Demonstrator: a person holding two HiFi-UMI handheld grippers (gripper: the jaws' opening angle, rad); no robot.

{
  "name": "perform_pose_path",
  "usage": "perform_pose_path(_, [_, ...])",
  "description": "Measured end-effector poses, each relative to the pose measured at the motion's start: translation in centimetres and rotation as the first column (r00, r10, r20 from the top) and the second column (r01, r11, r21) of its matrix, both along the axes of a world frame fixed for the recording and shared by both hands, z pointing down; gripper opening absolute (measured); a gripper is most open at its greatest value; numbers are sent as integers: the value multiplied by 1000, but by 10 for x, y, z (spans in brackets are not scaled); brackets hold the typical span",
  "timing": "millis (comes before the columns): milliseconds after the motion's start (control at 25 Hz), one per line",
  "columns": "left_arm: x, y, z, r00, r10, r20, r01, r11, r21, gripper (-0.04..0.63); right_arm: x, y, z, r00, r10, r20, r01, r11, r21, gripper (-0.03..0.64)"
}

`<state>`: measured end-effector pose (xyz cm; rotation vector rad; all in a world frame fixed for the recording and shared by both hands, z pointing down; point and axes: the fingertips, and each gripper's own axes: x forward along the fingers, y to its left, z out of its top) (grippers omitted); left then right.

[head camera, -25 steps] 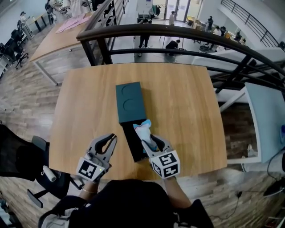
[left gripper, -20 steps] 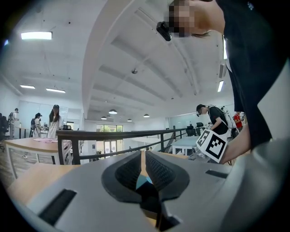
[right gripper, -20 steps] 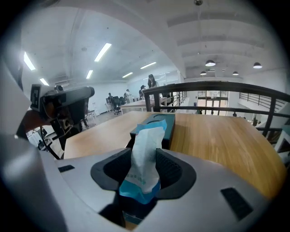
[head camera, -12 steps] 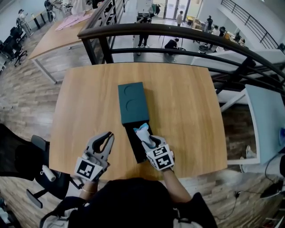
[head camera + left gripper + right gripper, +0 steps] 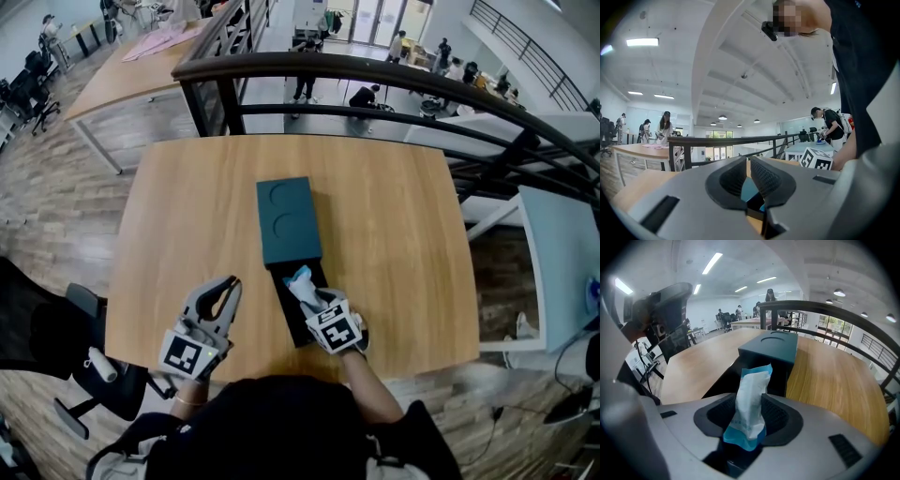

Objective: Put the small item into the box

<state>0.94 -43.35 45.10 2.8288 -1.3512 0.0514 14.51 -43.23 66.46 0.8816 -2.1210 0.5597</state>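
A dark teal box [image 5: 288, 222] lies in the middle of the wooden table [image 5: 187, 225], and its black inner tray [image 5: 292, 319] is slid out toward me. My right gripper [image 5: 307, 291] is shut on a small white and blue packet [image 5: 300, 279] and tilts down just above the tray's open part. In the right gripper view the packet [image 5: 751, 394] stands up between the pads, with the box [image 5: 771, 348] straight ahead. My left gripper [image 5: 228, 284] hovers left of the tray with its jaws shut and empty [image 5: 746, 161].
A black metal railing [image 5: 375, 70] runs behind the table's far edge. An office chair [image 5: 56, 347] stands at the table's near left corner. Bare wood lies left and right of the box. People move about on the floor below.
My right gripper has sunk and tipped downward, bringing the packet from above the tray's far end to low over the tray. The left gripper has shifted slightly.
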Motion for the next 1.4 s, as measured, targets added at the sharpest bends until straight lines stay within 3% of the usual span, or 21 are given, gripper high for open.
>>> perform_pose_path(640, [-1,1,-2,1000,4,3,-4,1000,1,23,-6,4,2,1000,-1,29,2,999,-39,196])
perform_pose_path(880, [1,2,-4,1000,7,-2,-7,1000,8,23,0,-3,-19,999,18,29,-19,1000,23,219])
perform_pose_path(1080, [8,3,-7,1000,20,6,-20,1000,18,23,3,-13,-61,991,52,122,-69,988,136,218])
perform_pose_path(1120, [9,3,-7,1000,23,11,-23,1000,19,23,5,-17,-73,987,66,148,-92,980,177,203])
perform_pose_path(1240, [11,2,-9,999,27,23,-27,999,16,23,10,-28,-107,965,103,239,-169,946,275,74])
perform_pose_path(1400, [13,3,-11,999,26,35,-27,1000,9,23,10,-32,-139,945,104,309,-208,922,328,40])
